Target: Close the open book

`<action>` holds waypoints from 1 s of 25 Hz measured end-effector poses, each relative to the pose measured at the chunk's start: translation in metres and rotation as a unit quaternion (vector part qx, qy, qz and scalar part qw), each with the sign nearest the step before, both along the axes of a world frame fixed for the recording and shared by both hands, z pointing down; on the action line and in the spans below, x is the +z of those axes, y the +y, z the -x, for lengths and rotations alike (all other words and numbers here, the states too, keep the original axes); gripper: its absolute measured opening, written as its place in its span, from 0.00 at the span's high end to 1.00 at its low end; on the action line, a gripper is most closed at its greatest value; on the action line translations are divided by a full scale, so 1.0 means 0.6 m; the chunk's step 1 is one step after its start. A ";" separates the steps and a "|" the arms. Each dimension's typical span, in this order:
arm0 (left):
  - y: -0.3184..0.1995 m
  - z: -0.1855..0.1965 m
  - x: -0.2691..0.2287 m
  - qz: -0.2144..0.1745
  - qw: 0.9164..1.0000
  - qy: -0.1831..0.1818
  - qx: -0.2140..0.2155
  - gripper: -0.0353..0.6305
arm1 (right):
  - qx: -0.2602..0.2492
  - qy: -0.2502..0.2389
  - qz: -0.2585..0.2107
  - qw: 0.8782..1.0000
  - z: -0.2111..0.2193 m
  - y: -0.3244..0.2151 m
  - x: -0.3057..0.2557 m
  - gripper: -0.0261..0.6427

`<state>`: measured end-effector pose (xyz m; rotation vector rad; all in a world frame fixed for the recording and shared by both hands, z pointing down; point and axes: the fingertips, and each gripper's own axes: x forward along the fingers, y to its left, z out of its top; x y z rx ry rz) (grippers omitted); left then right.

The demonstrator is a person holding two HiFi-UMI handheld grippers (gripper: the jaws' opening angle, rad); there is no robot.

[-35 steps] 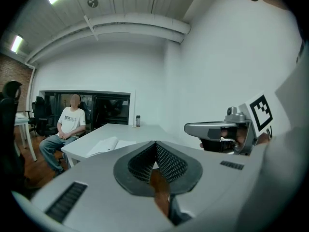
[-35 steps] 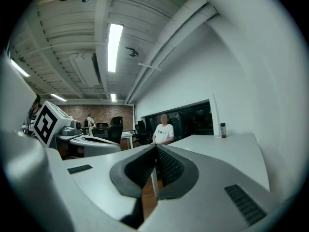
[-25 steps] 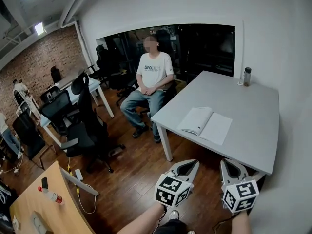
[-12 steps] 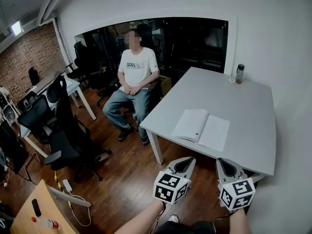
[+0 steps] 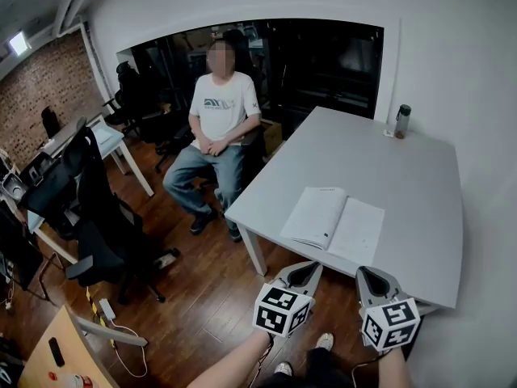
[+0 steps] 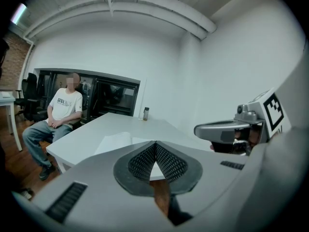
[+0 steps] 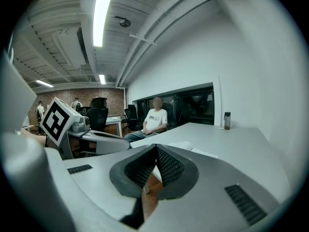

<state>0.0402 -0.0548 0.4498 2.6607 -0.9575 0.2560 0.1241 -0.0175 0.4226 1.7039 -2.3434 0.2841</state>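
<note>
Claws [image 5: 312, 267] [image 5: 365, 272] nearer book [image 5: 333, 223], closed, empty

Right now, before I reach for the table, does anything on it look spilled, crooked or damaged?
Nothing stands out. The book lies open and flat near the front edge of the table, and the bottle stands upright at the far side. No spill shows.

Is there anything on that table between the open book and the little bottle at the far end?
No. In the head view, only bare tabletop runs between the open book and the bottle.
</note>
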 end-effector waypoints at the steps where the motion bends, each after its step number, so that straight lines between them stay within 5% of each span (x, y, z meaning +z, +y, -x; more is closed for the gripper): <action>1: -0.012 -0.006 0.003 0.000 1.000 -0.002 -0.002 0.94 | -0.003 -0.003 0.001 1.000 -0.006 -0.014 0.005 0.96; 11: -0.120 -0.041 0.020 0.005 0.998 -0.044 -0.044 0.94 | -0.073 -0.025 0.009 0.997 -0.048 -0.146 0.036 0.96; 18: -0.164 -0.019 0.069 0.029 0.993 -0.080 -0.083 0.94 | -0.154 -0.008 0.031 0.988 -0.001 -0.203 0.084 0.96; 25: -0.204 0.048 0.145 0.059 0.989 -0.105 -0.083 0.94 | -0.180 0.058 0.074 0.979 0.078 -0.257 0.168 0.96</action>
